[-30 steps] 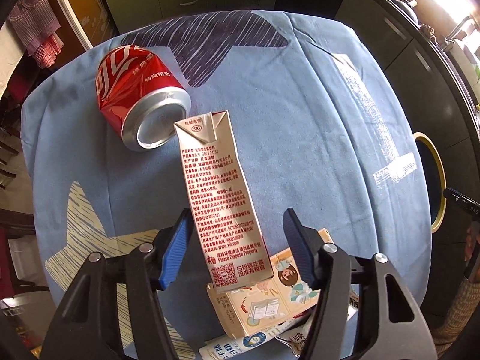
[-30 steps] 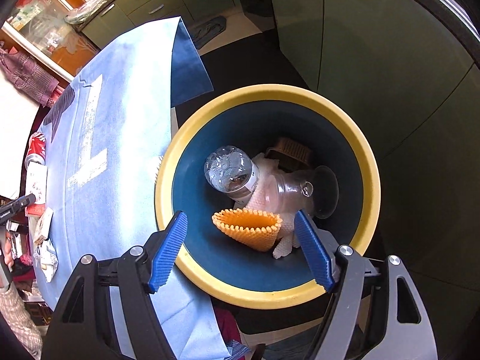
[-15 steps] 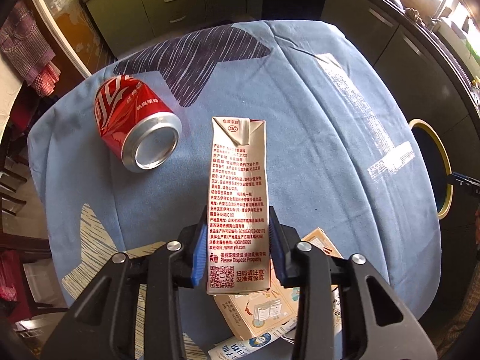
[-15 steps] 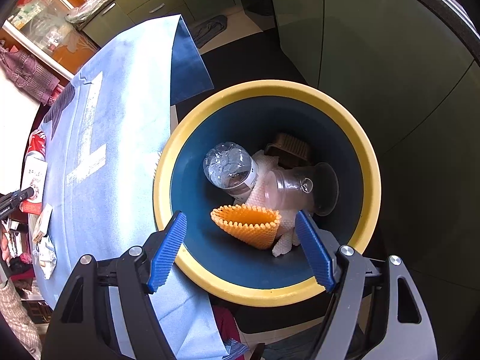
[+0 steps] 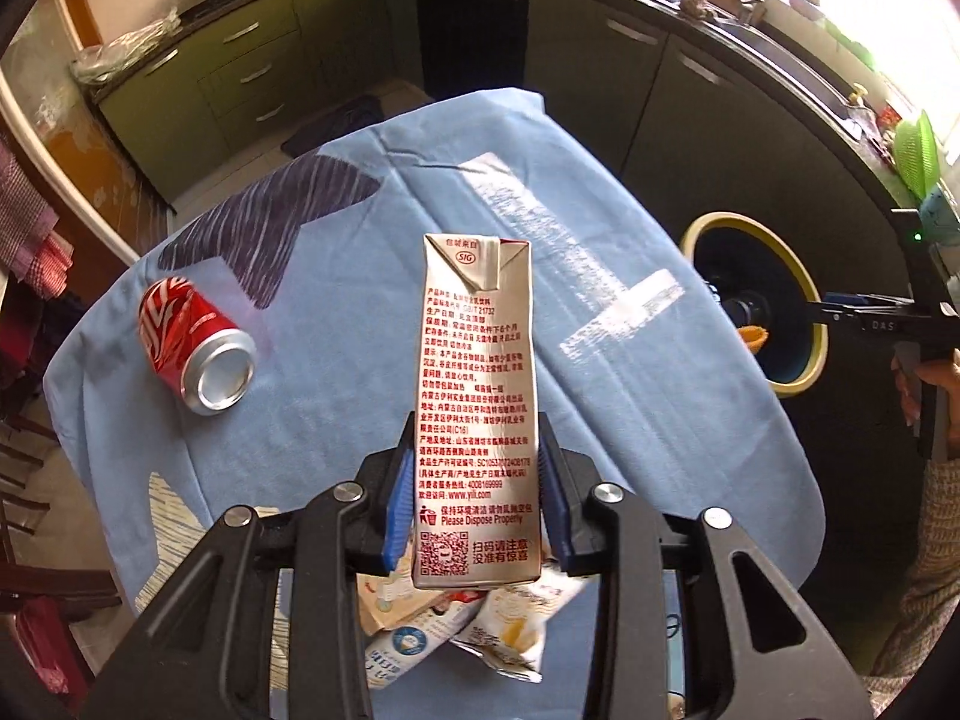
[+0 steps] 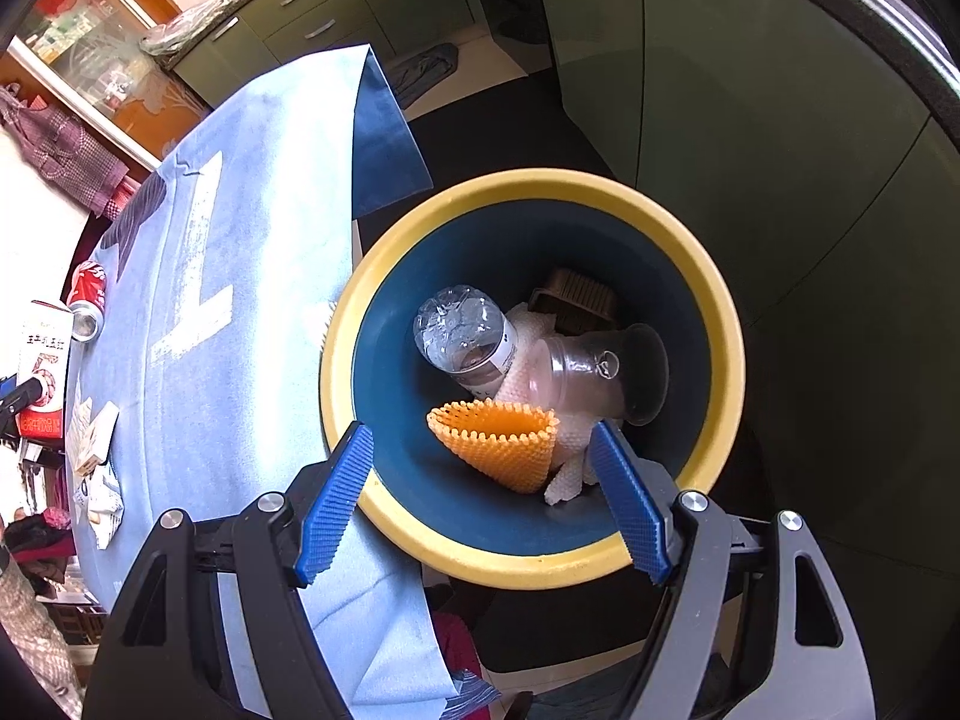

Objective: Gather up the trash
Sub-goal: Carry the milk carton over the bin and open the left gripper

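The left gripper (image 5: 474,492) clamps the lower end of a carton (image 5: 474,396), a slim foil-sided box held clear above the table (image 5: 630,372). The right gripper (image 6: 486,498) hangs wide and empty over the bin (image 6: 714,300), which already holds a clear bottle (image 6: 462,336), cup (image 6: 600,372) and orange cone (image 6: 498,444). Left to collect: a dented red can (image 5: 192,354) and what look like crumpled wrappers (image 5: 498,630), partly hidden.

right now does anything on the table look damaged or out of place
The red soda can lies on its side on the blue tablecloth, and its wall looks dented. Near the table's edge, a small carton and snack wrappers lie in a loose heap. The milk carton looks intact between the left gripper fingers.
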### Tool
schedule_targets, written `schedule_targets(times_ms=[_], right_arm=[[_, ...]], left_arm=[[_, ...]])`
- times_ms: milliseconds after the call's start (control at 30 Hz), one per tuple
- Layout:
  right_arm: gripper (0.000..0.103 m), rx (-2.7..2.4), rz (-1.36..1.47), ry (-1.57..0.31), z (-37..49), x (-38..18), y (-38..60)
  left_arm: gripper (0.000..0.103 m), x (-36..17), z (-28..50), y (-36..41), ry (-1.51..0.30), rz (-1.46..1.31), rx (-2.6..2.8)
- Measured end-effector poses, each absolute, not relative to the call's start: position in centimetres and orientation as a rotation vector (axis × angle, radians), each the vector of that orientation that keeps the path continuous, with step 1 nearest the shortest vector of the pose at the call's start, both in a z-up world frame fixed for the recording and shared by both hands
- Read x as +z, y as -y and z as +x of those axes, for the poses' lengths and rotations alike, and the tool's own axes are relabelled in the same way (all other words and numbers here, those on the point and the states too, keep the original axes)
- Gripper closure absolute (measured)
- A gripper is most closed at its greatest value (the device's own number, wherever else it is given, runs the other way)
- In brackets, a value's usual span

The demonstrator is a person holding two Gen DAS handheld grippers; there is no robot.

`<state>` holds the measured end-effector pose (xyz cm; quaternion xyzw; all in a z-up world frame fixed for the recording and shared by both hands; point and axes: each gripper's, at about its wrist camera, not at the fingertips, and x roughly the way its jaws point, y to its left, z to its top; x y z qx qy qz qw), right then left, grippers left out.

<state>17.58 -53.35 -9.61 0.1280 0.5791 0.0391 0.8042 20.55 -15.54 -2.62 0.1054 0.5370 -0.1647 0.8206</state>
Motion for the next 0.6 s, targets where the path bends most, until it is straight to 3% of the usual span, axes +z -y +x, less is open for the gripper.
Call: schedule_targets(times_ms=[333, 600], right_arm=[[0.029, 0.03, 0.243, -1.128, 12.6, -5.9, 56.3], [0.029, -0.03, 0.262, -1.101, 8.7, -5.4, 59.9]], left_arm=[[0.069, -2.5, 20.0, 30.7, -1.125, 0.335, -0.626], [0.069, -6.5, 23.2, 42.0, -1.195, 0.33, -0.727]])
